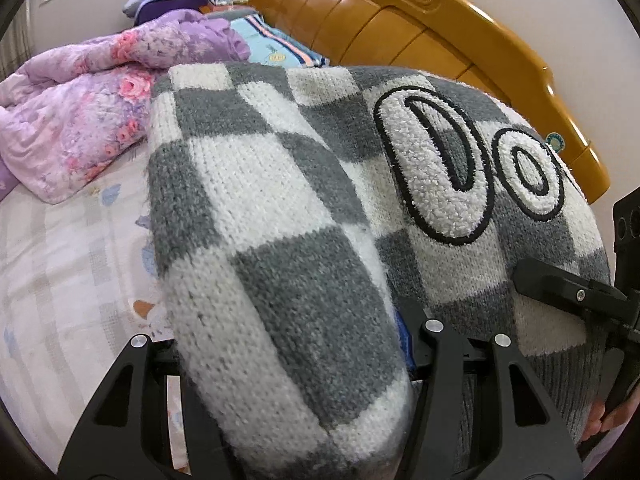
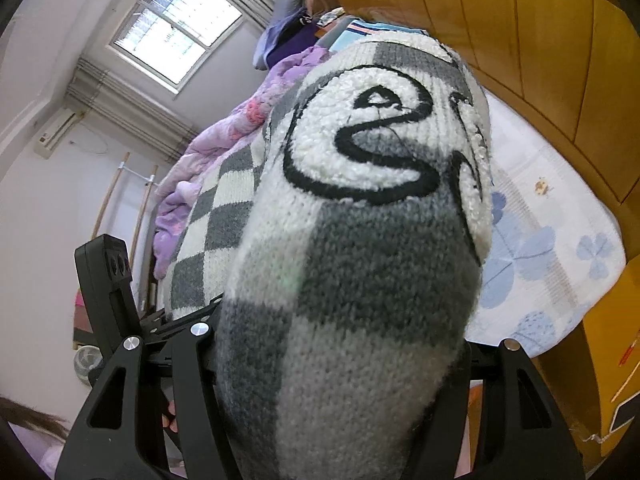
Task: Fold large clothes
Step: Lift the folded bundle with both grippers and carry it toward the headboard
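Note:
A thick grey-and-white checkered knit sweater [image 1: 260, 200] with fluffy black-edged letters is lifted over the bed. In the left wrist view a bulky fold of it fills the gap of my left gripper [image 1: 296, 364] and hides the fingertips; the gripper is shut on it. In the right wrist view another bunched part of the sweater [image 2: 360, 260] sits between the fingers of my right gripper [image 2: 340, 364], which is also shut on it. The right gripper [image 1: 576, 292] shows at the right edge of the left wrist view, touching the sweater. The left gripper [image 2: 108, 280] shows at the left of the right wrist view.
A pale patterned bed sheet [image 1: 60, 280] lies below. A purple floral quilt [image 1: 80, 120] is heaped at the far left, with pillows behind. A glossy wooden headboard [image 1: 400, 32] runs along the far side. A window [image 2: 176, 28] and a small fan [image 2: 86, 360] are in view.

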A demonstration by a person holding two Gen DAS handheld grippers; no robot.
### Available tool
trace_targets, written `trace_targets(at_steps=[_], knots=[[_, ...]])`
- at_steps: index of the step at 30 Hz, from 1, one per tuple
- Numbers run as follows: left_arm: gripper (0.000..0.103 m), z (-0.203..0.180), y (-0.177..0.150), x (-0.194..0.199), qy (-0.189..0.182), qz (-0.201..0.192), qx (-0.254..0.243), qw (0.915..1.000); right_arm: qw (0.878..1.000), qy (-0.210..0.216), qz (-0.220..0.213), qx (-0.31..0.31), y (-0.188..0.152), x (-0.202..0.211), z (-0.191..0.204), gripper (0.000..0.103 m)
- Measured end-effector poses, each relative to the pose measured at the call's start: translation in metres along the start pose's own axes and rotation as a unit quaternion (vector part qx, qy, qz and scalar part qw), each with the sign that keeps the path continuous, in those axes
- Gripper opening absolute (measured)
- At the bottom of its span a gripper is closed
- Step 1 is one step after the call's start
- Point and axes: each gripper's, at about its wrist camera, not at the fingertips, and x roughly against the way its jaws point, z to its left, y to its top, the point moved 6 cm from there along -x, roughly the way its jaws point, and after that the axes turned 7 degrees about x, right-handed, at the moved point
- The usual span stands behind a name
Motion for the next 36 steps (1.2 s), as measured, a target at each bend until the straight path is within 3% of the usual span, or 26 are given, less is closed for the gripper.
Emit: trace_targets(at_steps=[5,12,15,20,27,32,36], knots=[[0.055,0.001,0.018,-0.020,0.007,0.001,0.004,1.0000,1.000,0.002,0.012,0.002,0.018,-0.015,-0.010,0.058],[0.055,0.009,0.059,-0.064,0.052,0.006,0.040,0.9978,0.998,0.044,0.052,0.002,0.055,-0.059,-0.044,0.058],[0.055,0.020,0.079,-0.089,0.085,0.017,0.077,0.9933,0.994,0.076,0.076,0.009,0.076,-0.085,-0.061,0.058],[0.055,0.040,0.111,-0.128,0.143,0.026,0.097,0.9846,0.984,0.132,0.120,-0.005,0.105,-0.143,-0.091,0.058],[0.055,0.072,0.150,-0.185,0.210,0.030,0.116,0.9703,0.972,0.182,0.148,-0.024,0.135,-0.212,-0.130,0.058],[0.055,0.087,0.149,-0.259,0.211,0.057,0.120,0.9684,0.969,0.177,0.169,-0.035,0.133,-0.254,-0.192,0.058],[0.055,0.101,0.139,-0.340,0.197,0.086,0.116,0.9697,0.972,0.118,0.200,-0.023,0.134,-0.299,-0.254,0.058]])
